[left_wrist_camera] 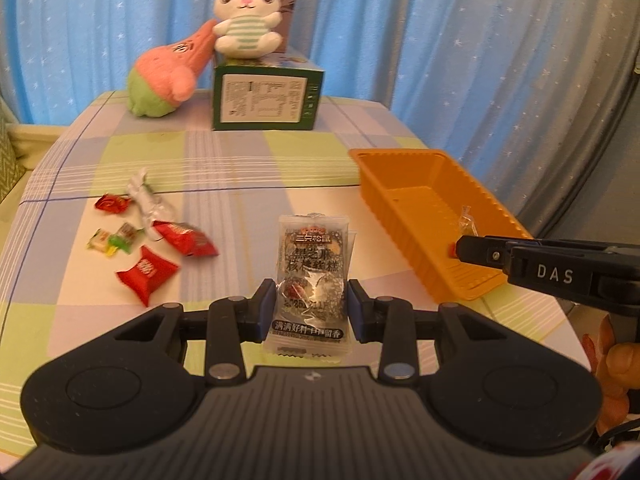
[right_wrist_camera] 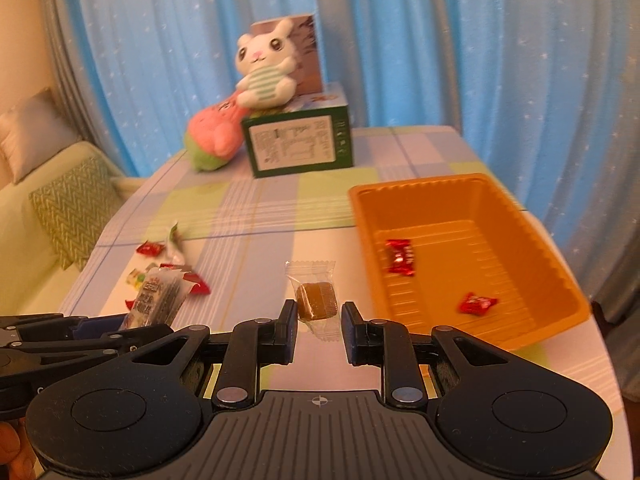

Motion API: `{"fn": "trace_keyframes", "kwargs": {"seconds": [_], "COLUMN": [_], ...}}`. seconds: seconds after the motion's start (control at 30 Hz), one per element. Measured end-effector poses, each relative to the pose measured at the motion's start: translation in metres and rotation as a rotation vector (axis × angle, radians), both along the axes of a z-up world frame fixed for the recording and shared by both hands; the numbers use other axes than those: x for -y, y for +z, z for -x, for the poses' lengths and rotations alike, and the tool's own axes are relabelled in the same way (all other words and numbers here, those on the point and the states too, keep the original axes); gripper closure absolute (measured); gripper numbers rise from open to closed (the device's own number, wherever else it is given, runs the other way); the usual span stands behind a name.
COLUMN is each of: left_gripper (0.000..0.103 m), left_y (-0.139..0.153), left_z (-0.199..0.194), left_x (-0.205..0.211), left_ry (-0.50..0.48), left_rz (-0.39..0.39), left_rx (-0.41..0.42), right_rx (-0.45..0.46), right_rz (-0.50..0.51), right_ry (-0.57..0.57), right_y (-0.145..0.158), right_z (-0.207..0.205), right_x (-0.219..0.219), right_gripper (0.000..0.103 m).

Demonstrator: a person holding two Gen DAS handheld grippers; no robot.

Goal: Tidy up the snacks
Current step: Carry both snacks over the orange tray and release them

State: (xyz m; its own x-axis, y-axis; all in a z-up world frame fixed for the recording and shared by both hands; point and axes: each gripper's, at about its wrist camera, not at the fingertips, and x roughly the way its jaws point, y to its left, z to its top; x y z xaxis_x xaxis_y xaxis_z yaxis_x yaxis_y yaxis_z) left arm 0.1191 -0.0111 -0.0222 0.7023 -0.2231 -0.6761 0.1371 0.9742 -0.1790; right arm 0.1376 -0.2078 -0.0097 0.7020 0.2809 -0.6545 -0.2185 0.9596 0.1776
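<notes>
**Both grippers hold a snack beside the orange tray**

The left gripper (left_wrist_camera: 308, 307) is closed part-way on a clear sesame-cake packet (left_wrist_camera: 311, 282), its blue pads pressing the packet's two edges; the packet stands upright between them, left of the orange tray (left_wrist_camera: 434, 184). The right gripper (right_wrist_camera: 318, 322) stands a little wider, with a wrapped brown candy (right_wrist_camera: 316, 300) between its fingers; the left finger touches the candy's wrapper, while contact on the right side is hard to judge. Both tools point level across the table towards the curtain (right_wrist_camera: 420, 40). In the left wrist view the right gripper reaches in from the right over the tray's near wall, and part of the hand (left_wrist_camera: 620, 360) holding it shows at the frame edge.

Inside the tray lie two red candies (right_wrist_camera: 400, 258) (right_wrist_camera: 478, 304). Well left of the tray, loose sweets are scattered: red packets (left_wrist_camera: 146, 270), small green-yellow candies (left_wrist_camera: 114, 240) and a silver wrapper (left_wrist_camera: 150, 204). Beyond the tray, to its left, a green box (left_wrist_camera: 266, 98) carries a white rabbit plush (left_wrist_camera: 246, 14), with a pink-and-green plush (left_wrist_camera: 168, 76) leaning at its side. Print on the box is too small to read
</notes>
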Motion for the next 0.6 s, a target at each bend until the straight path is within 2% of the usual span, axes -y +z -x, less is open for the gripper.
{"fn": "trace_keyframes", "kwargs": {"seconds": [0.3, 0.6], "left_gripper": [0.069, 0.069], "left_y": [0.015, 0.020], "left_z": [-0.002, -0.011], "left_x": [0.041, 0.079], "left_ry": [-0.069, -0.137], "left_rz": [0.000, -0.001], "left_rx": [0.006, 0.005], "right_rx": [0.017, 0.021], "right_rz": [0.003, 0.005], "right_ry": [-0.071, -0.134], "right_y": [0.013, 0.014], "right_z": [0.011, 0.012], "right_x": [0.044, 0.088], "right_gripper": [0.079, 0.079]}}
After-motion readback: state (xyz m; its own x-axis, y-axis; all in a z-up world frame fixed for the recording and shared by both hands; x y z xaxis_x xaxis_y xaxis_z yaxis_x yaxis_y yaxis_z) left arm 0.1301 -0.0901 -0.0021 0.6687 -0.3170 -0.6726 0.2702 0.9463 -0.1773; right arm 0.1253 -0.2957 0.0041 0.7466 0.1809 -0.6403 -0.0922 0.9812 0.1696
